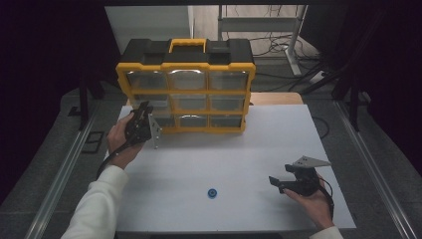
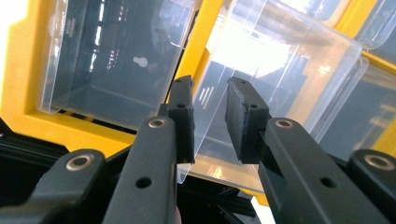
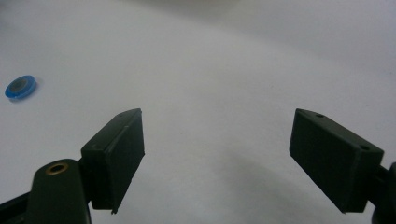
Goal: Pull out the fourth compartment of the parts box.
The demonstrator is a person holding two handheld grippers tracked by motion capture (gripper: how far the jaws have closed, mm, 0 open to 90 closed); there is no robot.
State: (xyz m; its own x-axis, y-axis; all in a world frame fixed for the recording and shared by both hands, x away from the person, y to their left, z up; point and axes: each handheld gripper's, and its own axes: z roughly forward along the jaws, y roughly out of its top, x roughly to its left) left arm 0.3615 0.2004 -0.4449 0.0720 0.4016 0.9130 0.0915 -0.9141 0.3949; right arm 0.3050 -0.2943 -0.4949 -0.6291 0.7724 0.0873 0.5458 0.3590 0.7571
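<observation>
A yellow and black organiser [image 1: 185, 84] with clear drawers stands at the back of the white table. My left gripper [image 1: 146, 107] is at its left column, low down. In the left gripper view the jaws [image 2: 210, 109] stand close together, shut on the front lip of a clear drawer [image 2: 280, 70] that juts out towards me. My right gripper [image 1: 275, 183] rests near the front right of the table, open with nothing between its jaws [image 3: 217, 140]. A small blue disc [image 1: 212, 193] lies on the table to its left, also seen in the right gripper view [image 3: 20, 87].
The white table top [image 1: 249, 144] lies between the organiser and the front edge. Metal rails [image 1: 64, 169] run along both sides. A desk frame and cables [image 1: 278, 40] stand behind the organiser.
</observation>
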